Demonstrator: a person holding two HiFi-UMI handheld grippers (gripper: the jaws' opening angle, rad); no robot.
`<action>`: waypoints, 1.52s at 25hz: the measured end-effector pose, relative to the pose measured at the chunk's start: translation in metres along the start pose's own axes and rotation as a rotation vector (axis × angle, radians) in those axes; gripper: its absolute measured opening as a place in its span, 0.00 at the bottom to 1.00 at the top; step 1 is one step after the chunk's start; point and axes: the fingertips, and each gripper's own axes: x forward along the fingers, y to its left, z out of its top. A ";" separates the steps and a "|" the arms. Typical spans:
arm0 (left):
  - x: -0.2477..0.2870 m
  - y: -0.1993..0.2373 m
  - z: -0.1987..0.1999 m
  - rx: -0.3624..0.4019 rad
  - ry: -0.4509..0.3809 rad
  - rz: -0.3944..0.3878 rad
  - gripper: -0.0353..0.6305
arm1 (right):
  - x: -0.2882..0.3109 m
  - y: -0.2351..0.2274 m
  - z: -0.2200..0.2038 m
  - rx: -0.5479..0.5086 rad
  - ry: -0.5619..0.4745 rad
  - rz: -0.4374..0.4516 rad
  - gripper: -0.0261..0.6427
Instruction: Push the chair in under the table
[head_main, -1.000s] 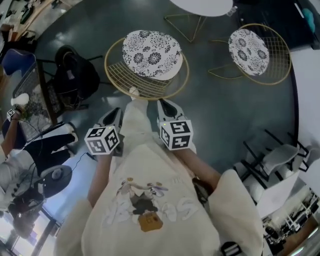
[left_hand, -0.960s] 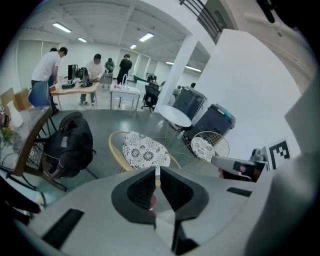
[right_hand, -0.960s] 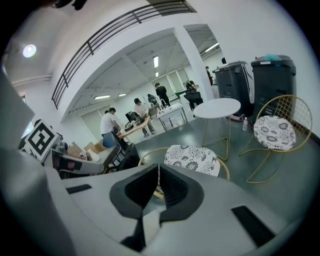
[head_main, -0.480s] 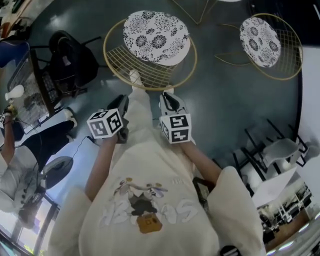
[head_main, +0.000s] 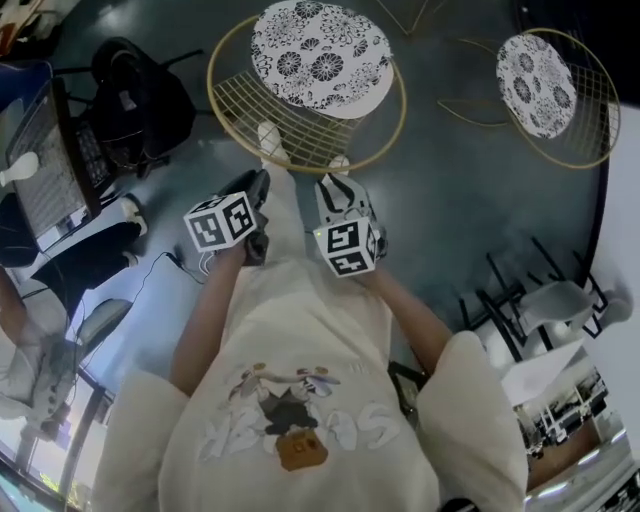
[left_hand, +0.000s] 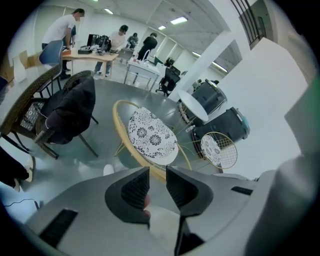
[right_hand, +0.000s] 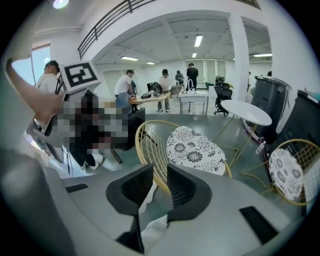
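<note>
Head view has the wire chair top centre, not under the white table, and left gripper and right gripper (jaws just opening, nothing between) could slip off its thin rim and skew it.

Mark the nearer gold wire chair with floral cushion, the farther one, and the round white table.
Nearer gold wire chair (head_main: 318, 55): head view, cushion centre.
Farther gold wire chair (head_main: 537, 85): head view, cushion centre.
Round white table (right_hand: 246, 111): right gripper view, tabletop.
</note>
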 end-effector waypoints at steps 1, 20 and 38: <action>0.005 0.003 -0.003 0.000 0.010 0.001 0.18 | 0.004 0.003 -0.004 -0.033 0.015 0.007 0.15; 0.063 0.031 0.003 -0.274 0.038 0.023 0.21 | 0.066 0.002 -0.040 -0.479 0.144 0.063 0.21; 0.076 0.040 0.014 -0.341 0.037 0.026 0.21 | 0.083 -0.005 -0.060 -0.729 0.228 0.022 0.14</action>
